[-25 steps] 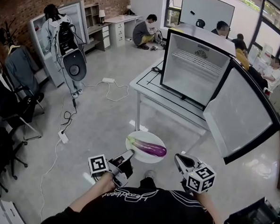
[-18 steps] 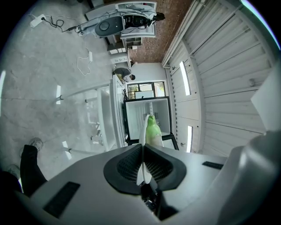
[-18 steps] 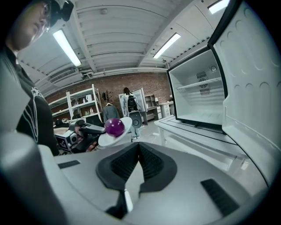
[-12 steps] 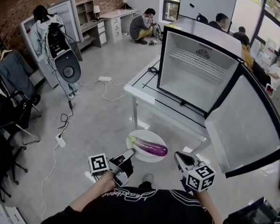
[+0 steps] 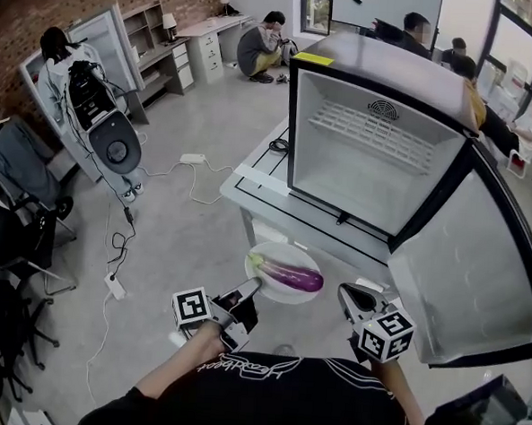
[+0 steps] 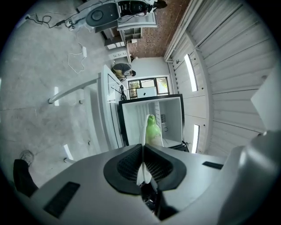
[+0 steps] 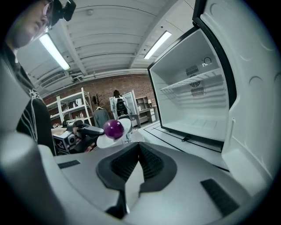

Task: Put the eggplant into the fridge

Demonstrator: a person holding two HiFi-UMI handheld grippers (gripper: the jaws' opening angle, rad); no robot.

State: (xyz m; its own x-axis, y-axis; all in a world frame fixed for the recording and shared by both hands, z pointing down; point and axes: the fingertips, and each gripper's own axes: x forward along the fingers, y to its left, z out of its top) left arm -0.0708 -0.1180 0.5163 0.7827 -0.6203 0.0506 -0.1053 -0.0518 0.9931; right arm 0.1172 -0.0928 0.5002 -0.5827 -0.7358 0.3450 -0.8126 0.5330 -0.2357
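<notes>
A purple eggplant (image 5: 291,274) with a green stem lies on a white plate (image 5: 279,291) held in the air before me. My left gripper (image 5: 253,288) is shut on the plate's near-left rim. In the left gripper view the plate (image 6: 143,132) shows edge-on between the pads, with the green stem (image 6: 153,130) beyond. My right gripper (image 5: 347,295) hangs right of the plate, jaws shut, nothing in them (image 7: 138,147). The right gripper view shows the eggplant's end (image 7: 113,128). Ahead, the fridge (image 5: 364,159) stands open and empty, with one wire shelf (image 5: 370,133).
The fridge sits on a white table (image 5: 263,187); its door (image 5: 465,264) swings out to my right. Cables and a power strip (image 5: 116,285) lie on the floor at left, near chairs (image 5: 22,228) and a machine on a stand (image 5: 109,135). People (image 5: 263,45) sit at the back.
Both grippers and the plate with the eggplant have moved forward toward the fridge, which now looks nearer and larger. The grips look the same.
</notes>
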